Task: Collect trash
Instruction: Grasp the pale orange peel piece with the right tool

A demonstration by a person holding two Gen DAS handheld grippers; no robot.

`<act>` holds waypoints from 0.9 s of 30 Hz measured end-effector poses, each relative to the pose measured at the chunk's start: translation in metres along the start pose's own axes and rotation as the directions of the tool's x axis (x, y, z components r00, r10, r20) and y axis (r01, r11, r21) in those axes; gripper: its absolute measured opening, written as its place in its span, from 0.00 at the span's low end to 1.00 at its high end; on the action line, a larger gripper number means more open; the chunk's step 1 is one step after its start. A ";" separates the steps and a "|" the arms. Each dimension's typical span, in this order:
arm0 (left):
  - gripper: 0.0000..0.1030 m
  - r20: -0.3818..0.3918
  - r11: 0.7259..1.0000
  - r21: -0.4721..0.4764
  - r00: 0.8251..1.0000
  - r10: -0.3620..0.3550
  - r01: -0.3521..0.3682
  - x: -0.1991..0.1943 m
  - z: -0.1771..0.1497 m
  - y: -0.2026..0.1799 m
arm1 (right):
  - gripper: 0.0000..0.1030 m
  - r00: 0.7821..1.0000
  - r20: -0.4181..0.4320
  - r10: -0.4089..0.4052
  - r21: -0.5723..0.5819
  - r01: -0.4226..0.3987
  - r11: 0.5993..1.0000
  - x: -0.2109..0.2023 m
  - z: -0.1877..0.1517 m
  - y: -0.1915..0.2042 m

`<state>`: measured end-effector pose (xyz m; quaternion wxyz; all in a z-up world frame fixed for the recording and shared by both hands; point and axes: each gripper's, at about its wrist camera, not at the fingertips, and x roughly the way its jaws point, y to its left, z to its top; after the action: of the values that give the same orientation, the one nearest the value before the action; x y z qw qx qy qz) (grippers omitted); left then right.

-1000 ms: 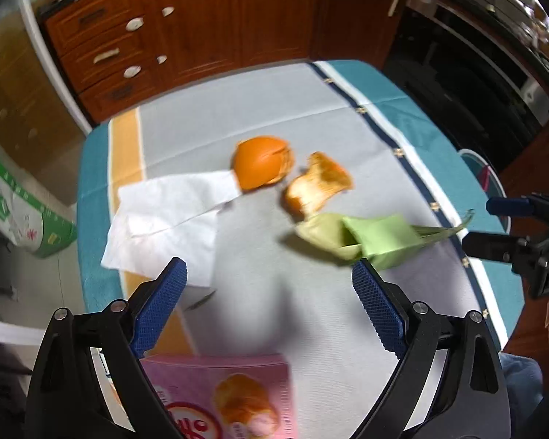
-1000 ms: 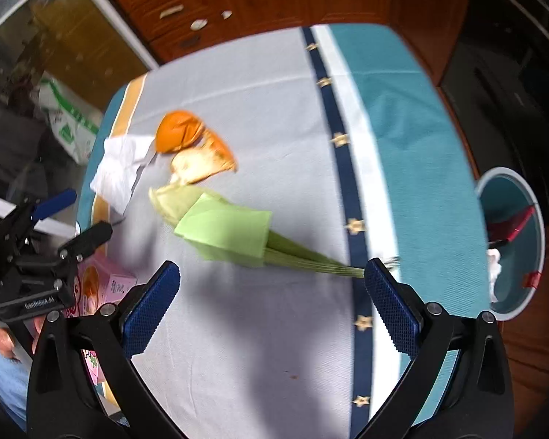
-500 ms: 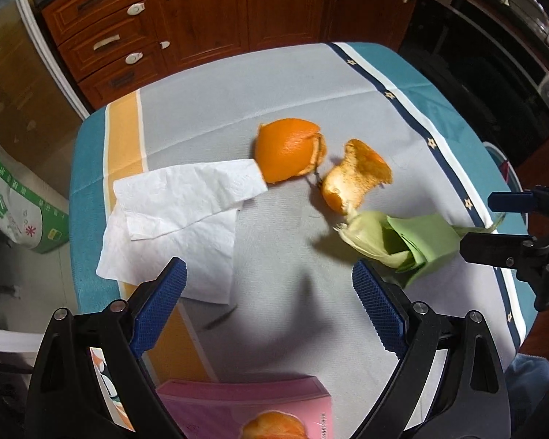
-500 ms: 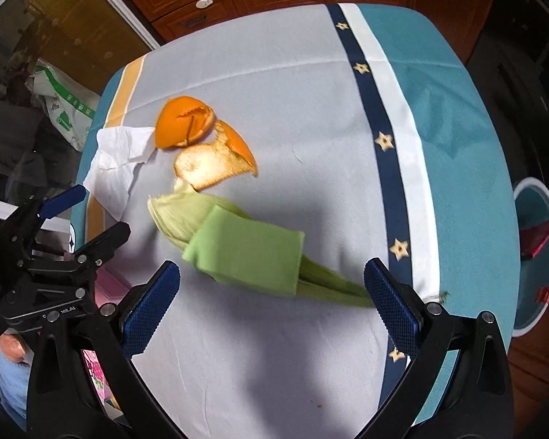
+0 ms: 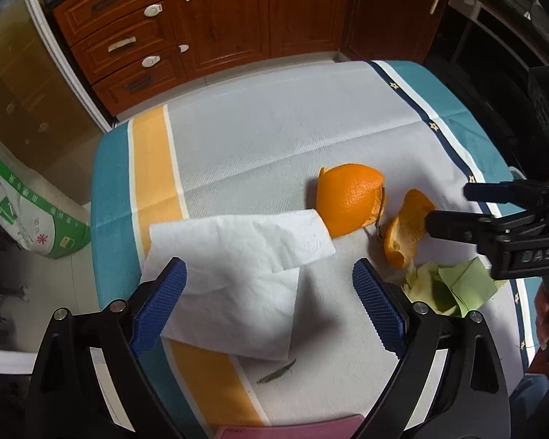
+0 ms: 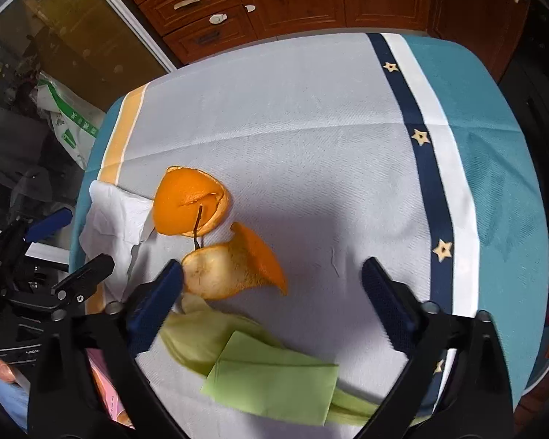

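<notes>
Tablecloth (image 5: 274, 139) is covering the table: grey centre, orange stripe on one side, navy star-dotted band plus white and teal on the other. Wooden cabinets (image 5: 216, 11) are standing behind it, drawers with white handles stacked on the left. Green-and-white printed bag (image 5: 29, 216) is sitting on the floor off the table's left edge, near a glass-fronted unit (image 6: 73, 29). Pink box (image 5: 292, 430) is poking in at the near table edge, mostly cut off.
</notes>
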<state>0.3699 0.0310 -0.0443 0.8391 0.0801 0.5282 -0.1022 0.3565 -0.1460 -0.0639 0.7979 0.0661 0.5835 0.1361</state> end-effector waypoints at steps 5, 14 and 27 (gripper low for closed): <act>0.90 0.003 1.000 0.022 1.000 -0.004 0.004 0.007 0.007 -0.004 | 0.56 0.999 -0.026 0.021 -0.003 -0.021 1.000 0.014 0.002 0.001; 0.90 -0.016 1.000 0.010 1.000 -0.004 0.004 0.013 0.006 -0.005 | 0.06 0.999 0.018 0.031 -0.011 -0.031 0.999 0.011 -0.005 -0.005; 0.90 -0.041 0.998 -0.012 0.997 0.059 -0.060 0.024 0.001 0.013 | 0.06 0.999 0.045 -0.001 0.062 -0.002 0.998 0.004 -0.001 -0.033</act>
<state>0.3845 0.0408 -0.0652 0.8314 0.0923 0.5432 -0.0719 0.3613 -0.1761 -0.0766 0.8085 0.0938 0.5691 0.1167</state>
